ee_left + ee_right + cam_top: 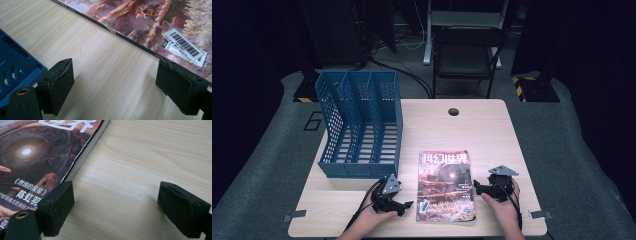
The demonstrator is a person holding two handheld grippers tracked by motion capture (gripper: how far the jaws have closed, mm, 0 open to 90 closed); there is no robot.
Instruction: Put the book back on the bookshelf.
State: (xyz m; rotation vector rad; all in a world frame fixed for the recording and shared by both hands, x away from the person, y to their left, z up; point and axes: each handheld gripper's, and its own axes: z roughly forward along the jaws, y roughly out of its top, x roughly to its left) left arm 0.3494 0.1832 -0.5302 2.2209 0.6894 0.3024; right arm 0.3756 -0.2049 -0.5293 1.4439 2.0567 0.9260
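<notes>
While both sets of tongs sit spread wide with nothing between them, the left tongs (404, 205) rest at the magazine's (446, 186) 9 o'clock side and the right tongs (477, 187) at its 3 o'clock side. It lies flat on the counter (492, 130). A blue file rack (359, 125) stands at its 10 o'clock.

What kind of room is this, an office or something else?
Probably a lab or recording studio, not an office. A lone wooden table stands among dark curtains, cables cross the floor, and a person works handheld grippers beside a magazine and file rack.
</notes>
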